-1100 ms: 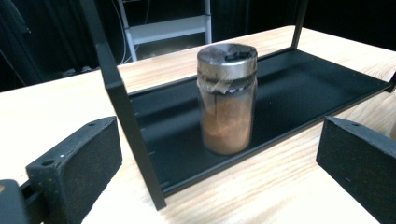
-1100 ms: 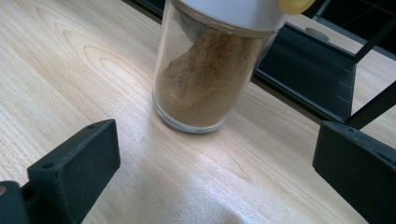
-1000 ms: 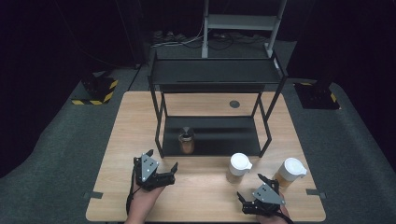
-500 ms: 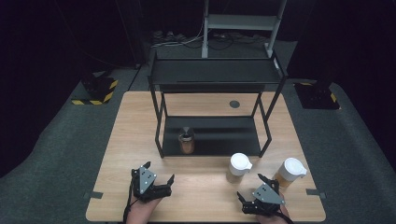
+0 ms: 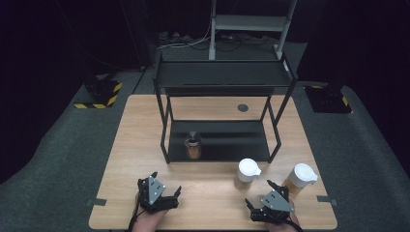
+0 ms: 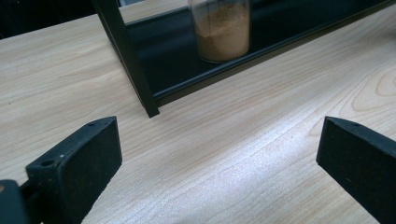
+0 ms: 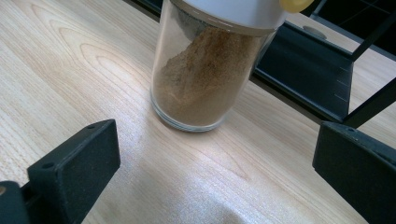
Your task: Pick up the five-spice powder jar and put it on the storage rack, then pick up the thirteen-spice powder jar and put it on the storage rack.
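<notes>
The left gripper [image 5: 167,193] is sitting near the table's [image 5: 135,145] front edge, left of centre, jaws spread wide and closing on nothing; in the left gripper view [image 6: 219,154] bare wood is lying between them. The right gripper [image 5: 263,195] is hovering near the front edge toward the right corner, its jaws also gaping wide and holding nothing. In the right gripper view [image 7: 217,158] it is facing a jar [image 7: 205,70] standing just ahead of the jaws, not touching them.

That jar [image 5: 246,174] is a clear, round tumbler shape with a white lid, filled with tan powder heaped unevenly inside. A second jar [image 5: 300,178], alike, is standing toward the table's right edge, beside the right gripper. No label or writing is showing on either.

The rack [image 5: 220,77], black metal with thin square legs, is occupying the table's middle. On its lower shelf, near the front left leg, a third jar [image 5: 193,147] of brown powder is standing upright [image 6: 222,30]. The table is pale wood with a visible grain.
</notes>
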A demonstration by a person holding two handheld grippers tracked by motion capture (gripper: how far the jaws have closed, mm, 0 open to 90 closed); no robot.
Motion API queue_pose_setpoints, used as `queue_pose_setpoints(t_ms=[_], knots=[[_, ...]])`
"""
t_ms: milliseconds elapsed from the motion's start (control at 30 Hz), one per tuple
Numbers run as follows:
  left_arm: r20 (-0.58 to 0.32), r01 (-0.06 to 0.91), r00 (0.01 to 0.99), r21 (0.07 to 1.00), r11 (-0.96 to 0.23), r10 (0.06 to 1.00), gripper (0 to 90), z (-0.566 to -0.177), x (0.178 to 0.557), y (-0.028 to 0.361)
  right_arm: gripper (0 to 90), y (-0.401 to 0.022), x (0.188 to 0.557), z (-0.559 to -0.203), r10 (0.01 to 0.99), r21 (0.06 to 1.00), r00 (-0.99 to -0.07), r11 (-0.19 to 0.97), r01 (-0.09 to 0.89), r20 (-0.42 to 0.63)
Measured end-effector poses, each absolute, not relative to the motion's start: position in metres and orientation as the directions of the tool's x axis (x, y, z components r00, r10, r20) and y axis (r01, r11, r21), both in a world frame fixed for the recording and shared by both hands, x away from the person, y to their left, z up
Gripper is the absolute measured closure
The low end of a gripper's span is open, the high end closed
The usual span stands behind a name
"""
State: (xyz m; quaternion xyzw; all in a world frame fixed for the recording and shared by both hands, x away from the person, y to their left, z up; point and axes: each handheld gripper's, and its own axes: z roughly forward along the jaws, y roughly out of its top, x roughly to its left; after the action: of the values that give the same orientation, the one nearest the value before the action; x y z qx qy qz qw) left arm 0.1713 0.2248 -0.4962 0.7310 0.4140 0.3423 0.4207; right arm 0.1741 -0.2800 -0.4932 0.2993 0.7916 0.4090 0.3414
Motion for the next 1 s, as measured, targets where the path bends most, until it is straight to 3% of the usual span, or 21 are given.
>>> queue_pose_setpoints(t_ms=[167,1000], knots=[[0.197,0.317,0.425,0.882,-0.349,0.884,0.4,-0.494,0.17,0.219,0.0,-0.281,0.174,-0.494,0.755,0.856,-0.588,0.48,0.192,-0.291],[0.252,0.297,0.459,0.86,-0.415,0.852,0.6,-0.493,0.17,0.214,0.0,-0.289,0.164,-0.48,0.79,0.909,-0.565,0.386,0.158,-0.237]])
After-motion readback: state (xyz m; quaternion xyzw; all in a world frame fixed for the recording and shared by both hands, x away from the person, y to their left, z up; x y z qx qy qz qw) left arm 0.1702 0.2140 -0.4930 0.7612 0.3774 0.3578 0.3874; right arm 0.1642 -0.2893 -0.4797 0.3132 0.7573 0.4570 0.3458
